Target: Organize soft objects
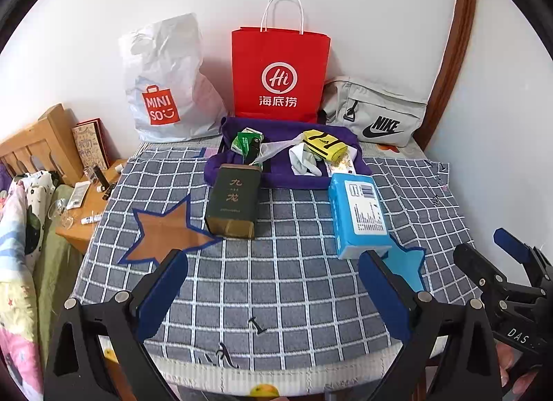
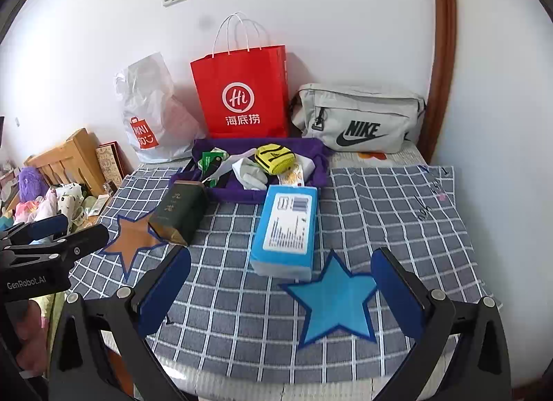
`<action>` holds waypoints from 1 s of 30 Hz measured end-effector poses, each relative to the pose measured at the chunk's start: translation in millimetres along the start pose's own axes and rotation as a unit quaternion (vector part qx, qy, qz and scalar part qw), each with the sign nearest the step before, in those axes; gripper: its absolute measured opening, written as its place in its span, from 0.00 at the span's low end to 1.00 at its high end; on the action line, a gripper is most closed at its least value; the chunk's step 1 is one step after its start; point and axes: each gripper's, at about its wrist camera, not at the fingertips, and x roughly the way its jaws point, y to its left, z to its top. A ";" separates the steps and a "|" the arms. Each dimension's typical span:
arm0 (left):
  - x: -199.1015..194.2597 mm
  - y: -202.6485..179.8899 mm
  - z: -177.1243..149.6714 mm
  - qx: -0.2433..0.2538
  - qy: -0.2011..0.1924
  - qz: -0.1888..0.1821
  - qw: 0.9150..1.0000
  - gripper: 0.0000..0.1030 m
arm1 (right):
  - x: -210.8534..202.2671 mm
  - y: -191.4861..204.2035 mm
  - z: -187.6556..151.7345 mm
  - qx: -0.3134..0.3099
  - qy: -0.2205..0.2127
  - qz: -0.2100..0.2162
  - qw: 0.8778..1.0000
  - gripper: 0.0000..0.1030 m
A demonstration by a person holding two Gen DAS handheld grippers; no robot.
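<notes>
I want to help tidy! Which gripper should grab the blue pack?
Probably the right gripper: the blue pack lies just ahead between its open fingers. The left gripper faces bare cloth.

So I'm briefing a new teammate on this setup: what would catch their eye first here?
Most striking is the red paper bag standing upright against the wall, between a white plastic bag and a grey Nike bag. In front of it a purple tray holds small items. Nearer, a dark green box and a blue box lie on the checked cloth by two star patches.
</notes>
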 end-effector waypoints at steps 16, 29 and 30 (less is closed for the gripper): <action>-34.8 -12.3 -22.6 0.013 -0.025 0.001 1.000 0.97 | -44.1 2.0 -25.0 -0.001 -0.019 -0.003 1.000 1.00; -43.4 -13.6 -24.4 0.017 -0.031 0.000 0.999 0.97 | -52.3 0.4 -28.0 0.002 -0.023 -0.002 1.000 1.00; -43.4 -13.8 -24.4 0.017 -0.031 0.001 0.999 0.97 | -53.1 0.7 -28.2 0.002 -0.023 -0.002 1.000 1.00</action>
